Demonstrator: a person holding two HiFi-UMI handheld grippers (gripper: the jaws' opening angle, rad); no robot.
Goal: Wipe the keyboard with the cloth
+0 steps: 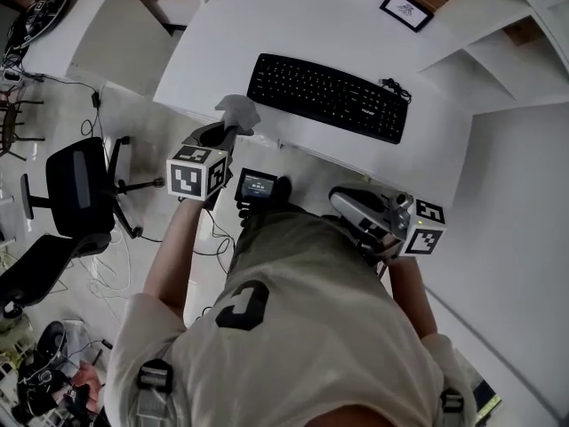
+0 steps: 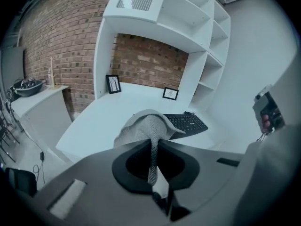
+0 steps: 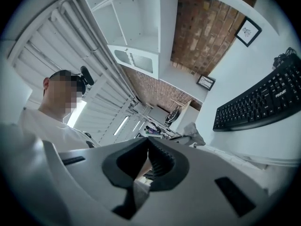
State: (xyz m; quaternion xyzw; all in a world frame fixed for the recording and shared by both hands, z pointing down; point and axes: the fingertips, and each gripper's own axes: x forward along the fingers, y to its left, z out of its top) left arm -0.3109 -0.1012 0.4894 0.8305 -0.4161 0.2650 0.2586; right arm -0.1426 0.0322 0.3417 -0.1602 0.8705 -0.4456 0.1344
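the left gripper (image 2: 153, 144) has its jaws pressed together on a fold of the grey cloth (image 2: 145, 127), which bunches up above the jaw tips and droops over them. in the head view this gripper is held out over the front edge of the white desk (image 1: 267, 25), with the cloth near the left end of the black keyboard (image 1: 329, 96) but apart from it. the keyboard lies flat on the desk, angled, with its cable at the far right corner.

the right gripper (image 3: 146, 144) has its ridged jaws closed against each other with nothing between them. it is held low by the person's right side, short of the desk edge and rolled onto its side, well apart from the keyboard.

a small framed picture (image 1: 406, 9) stands at the back of the desk, and a black office chair (image 1: 80, 185) sits on the floor to the left.
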